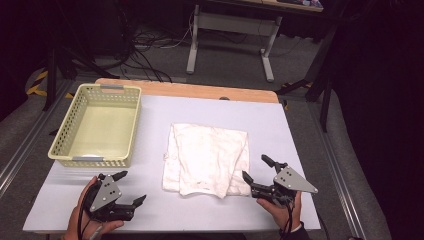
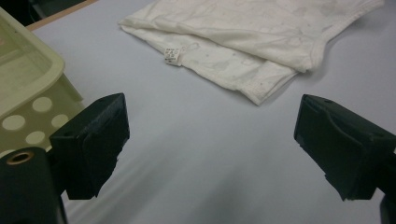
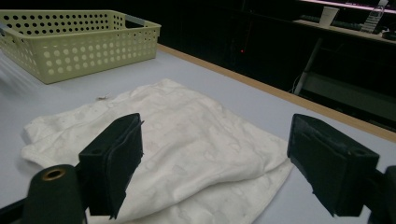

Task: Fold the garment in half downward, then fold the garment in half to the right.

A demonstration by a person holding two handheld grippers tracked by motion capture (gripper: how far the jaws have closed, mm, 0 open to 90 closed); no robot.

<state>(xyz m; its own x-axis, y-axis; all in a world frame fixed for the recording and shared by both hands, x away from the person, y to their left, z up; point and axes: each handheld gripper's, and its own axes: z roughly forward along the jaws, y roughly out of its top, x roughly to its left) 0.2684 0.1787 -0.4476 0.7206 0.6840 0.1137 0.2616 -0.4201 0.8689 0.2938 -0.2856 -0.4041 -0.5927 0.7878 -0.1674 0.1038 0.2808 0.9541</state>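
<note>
A folded white garment (image 1: 207, 159) lay near the middle of the tabletop (image 1: 280, 135), toward its near edge, apparently between folds. The right gripper (image 1: 254, 169) hovered just off its right edge, jaws wide apart and empty; the left gripper (image 1: 131, 187), likewise agape, waited near the near-left corner. Another grasp looked due next.

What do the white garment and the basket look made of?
White garment: soft matte knit fabric, probably cotton; it creases, lies folded flat and has a sewn label. Basket: pale yellow-green moulded plastic, slightly glossy, going by its rigid walls with even round holes.
</note>
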